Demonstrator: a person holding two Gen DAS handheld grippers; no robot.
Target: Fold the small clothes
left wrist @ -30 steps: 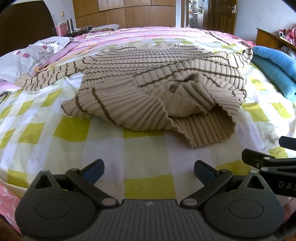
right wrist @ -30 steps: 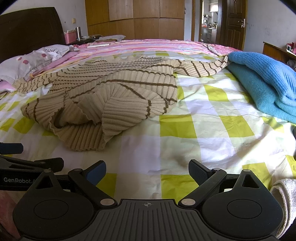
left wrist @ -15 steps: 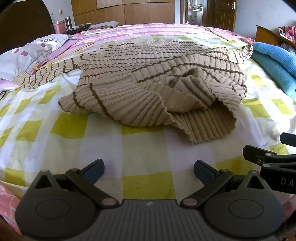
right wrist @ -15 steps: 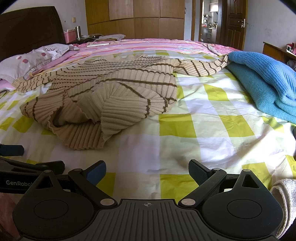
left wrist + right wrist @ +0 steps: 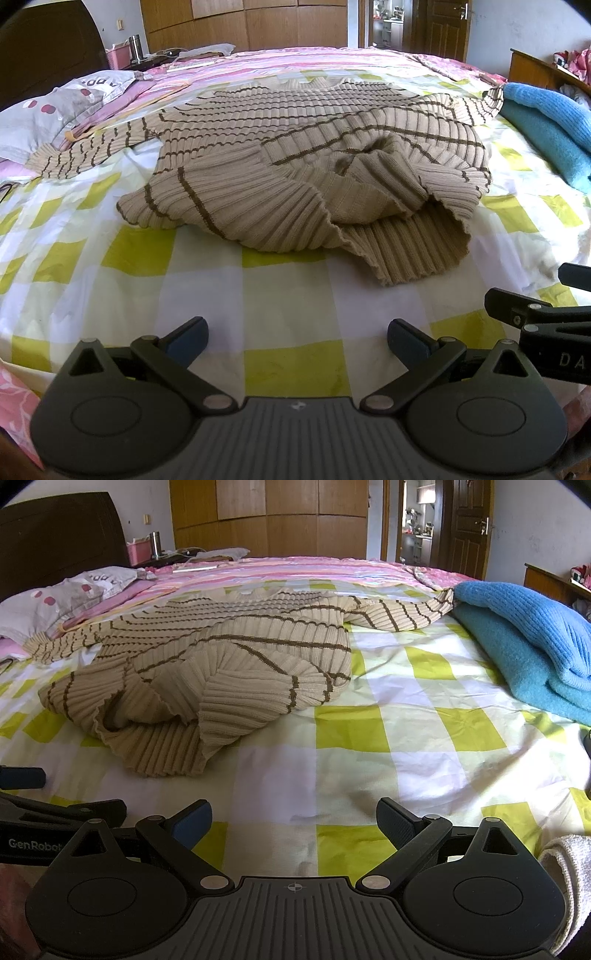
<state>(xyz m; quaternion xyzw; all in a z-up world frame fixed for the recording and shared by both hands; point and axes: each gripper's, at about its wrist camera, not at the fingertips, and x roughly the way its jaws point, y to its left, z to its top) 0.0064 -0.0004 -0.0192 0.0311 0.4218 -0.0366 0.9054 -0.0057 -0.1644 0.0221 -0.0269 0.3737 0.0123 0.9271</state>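
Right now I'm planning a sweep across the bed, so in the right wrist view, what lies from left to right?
Polka-dot pillow → beige striped sweater → bare stretch of checked bedsheet → folded blue blanket. Both the right gripper and the left gripper are open, short of the sweater.

left gripper (image 5: 297, 338) agape, right gripper (image 5: 293, 818) agape

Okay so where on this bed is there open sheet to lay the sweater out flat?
Bare checked sheet lies between the striped sweater and the blue blanket, and along the near edge ahead of both open grippers, left gripper and right gripper. Crowded: pillow at left, blanket at right.
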